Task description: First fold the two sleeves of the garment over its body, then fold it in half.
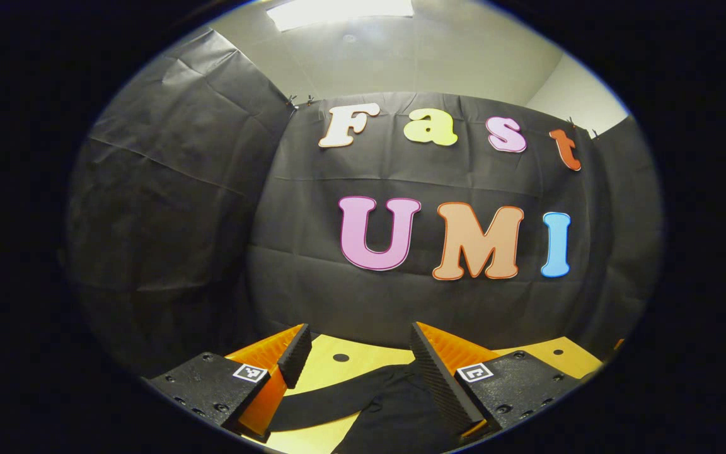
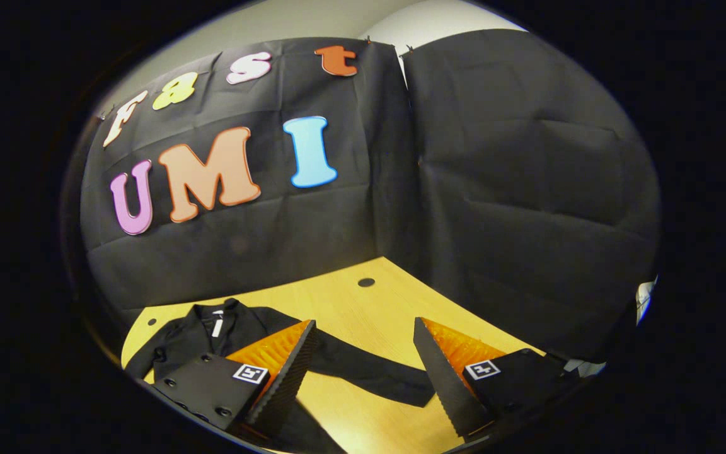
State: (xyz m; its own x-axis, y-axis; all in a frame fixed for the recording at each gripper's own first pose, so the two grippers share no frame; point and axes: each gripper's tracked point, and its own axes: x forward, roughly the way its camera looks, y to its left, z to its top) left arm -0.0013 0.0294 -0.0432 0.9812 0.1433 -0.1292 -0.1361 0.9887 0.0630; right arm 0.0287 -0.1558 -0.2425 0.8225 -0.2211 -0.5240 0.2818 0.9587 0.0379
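Left gripper view: the left gripper (image 1: 358,366) hangs with fingers spread wide, gripping nothing, above a yellow table (image 1: 338,372); each finger mount bears a small square black-and-white coded tag, no legible writing. The black garment (image 1: 394,410) lies flat on the table below, one sleeve (image 1: 331,400) stretching left. Right gripper view: the right gripper (image 2: 366,359) is likewise wide open and empty over the table; the garment's collar, with a white label too small to read, lies at left, and its other sleeve (image 2: 375,375) extends right between the fingers.
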